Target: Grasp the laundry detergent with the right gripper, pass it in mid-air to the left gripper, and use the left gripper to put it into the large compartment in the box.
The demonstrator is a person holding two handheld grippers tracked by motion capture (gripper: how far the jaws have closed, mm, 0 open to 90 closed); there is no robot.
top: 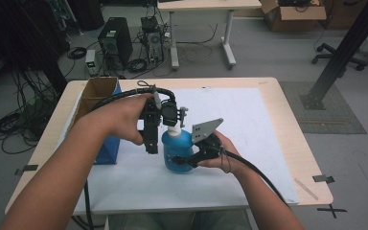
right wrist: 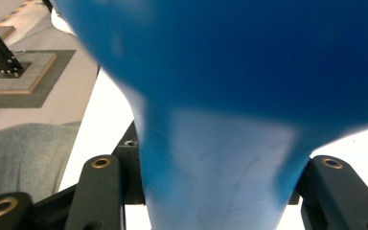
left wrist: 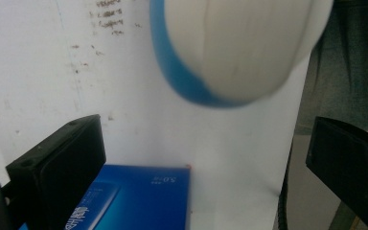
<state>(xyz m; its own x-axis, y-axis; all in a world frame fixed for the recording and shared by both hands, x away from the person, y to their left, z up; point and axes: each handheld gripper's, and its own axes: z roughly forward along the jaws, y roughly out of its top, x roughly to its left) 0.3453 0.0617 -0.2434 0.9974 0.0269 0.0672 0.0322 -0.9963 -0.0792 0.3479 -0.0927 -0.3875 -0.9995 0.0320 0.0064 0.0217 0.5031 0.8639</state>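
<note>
Translucent blue bottle (right wrist: 220, 96) clamped between right gripper (top: 195, 155) fingers, left gripper (top: 159, 125) fingers apart, white mat (top: 230, 120).

bottles: 1 (top: 177, 148) | blue boxes: 1 (top: 106, 148) | cardboard boxes: 1 (top: 96, 94) | hand-held grippers: 2 (top: 152, 143) (top: 191, 160)

Blue translucent pump bottle (top: 176, 149) with white pump head (top: 174, 128), on a white mat (top: 230, 124). Both grippers, left (top: 151, 125) and right (top: 195, 158), black; right one carries a grey plate. Left of the bottle: blue box (top: 106, 149) with white lettering; behind it, plain brown cardboard box (top: 92, 97). Table (top: 294, 139) pale wood-toned.
</note>
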